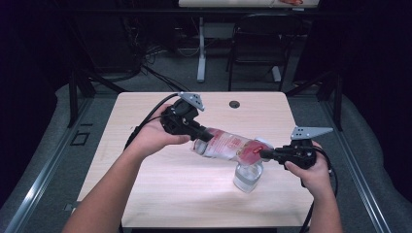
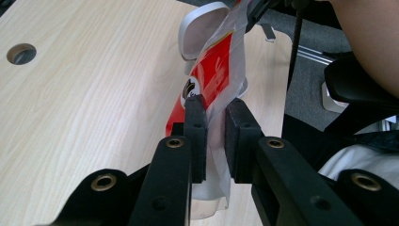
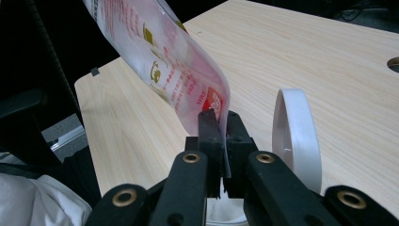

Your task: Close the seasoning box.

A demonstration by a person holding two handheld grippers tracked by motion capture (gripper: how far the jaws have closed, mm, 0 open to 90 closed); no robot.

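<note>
High view: a red-and-white plastic pouch [image 1: 228, 143] is held off the table [image 1: 145, 184], stretched between the two grippers. The left gripper [image 1: 201, 133] grips its end at about 9 o'clock of the pouch; the right gripper [image 1: 265, 154] grips the opposite end at about 4 o'clock. A clear container [image 1: 248, 175] stands on the table directly under the pouch's right end, at 6 o'clock from it.

Left gripper view: the left gripper [image 2: 215, 123] has its jaws narrowed with the pouch [image 2: 214, 77] between them; a small gap shows beside the right pad, so whether both pads press cannot be told. The container's white rim [image 2: 197, 28] lies at 12 o'clock, beyond the pouch.

Right gripper view: the right gripper [image 3: 221, 123] is pinched tight on the pouch [image 3: 160, 61] edge, the film rising toward 11 o'clock. The white rim [image 3: 296, 136] stands just beside the jaws at 3 o'clock.
</note>
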